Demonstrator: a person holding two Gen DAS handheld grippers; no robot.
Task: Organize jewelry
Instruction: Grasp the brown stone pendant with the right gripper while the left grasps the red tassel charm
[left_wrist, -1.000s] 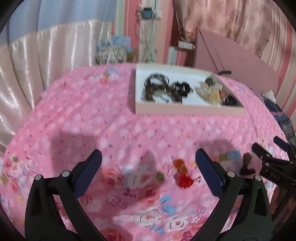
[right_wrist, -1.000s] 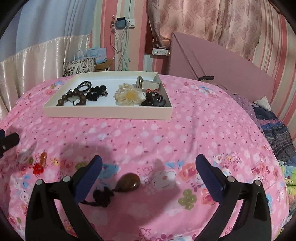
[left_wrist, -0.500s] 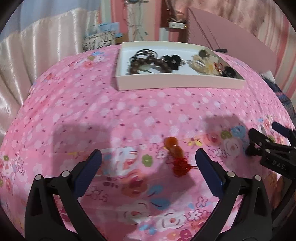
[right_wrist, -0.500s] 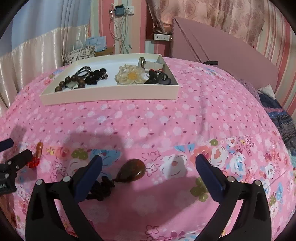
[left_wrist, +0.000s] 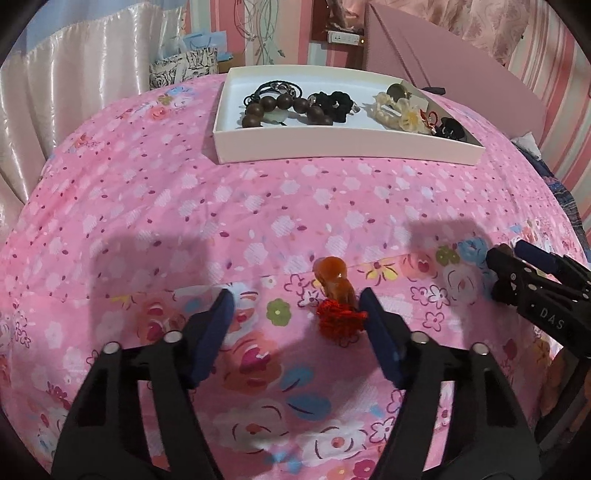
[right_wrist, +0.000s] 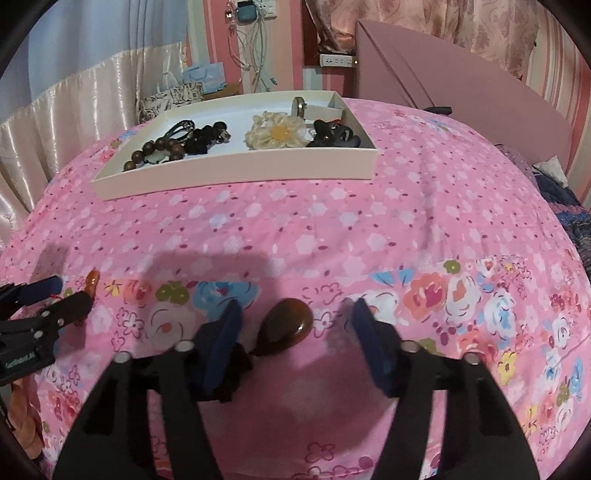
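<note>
Tongs (left_wrist: 295, 306) (right_wrist: 293, 317) half-open around pendants (left_wrist: 334, 286) (right_wrist: 284, 326)

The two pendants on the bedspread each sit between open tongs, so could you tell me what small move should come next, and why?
Probably finish closing: the left tongs on the orange pendant, the right tongs on the brown pendant. Both have been closing, neither yet pinches.

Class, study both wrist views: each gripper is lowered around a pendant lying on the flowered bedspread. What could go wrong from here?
1. The left gripper has just been closing; the orange pendant sits off-centre beside one finger, so it may get nudged aside.
2. The right gripper has just been closing on the smooth brown pendant, which might squirt out.
3. Either may pinch the soft bedspread instead.
</note>
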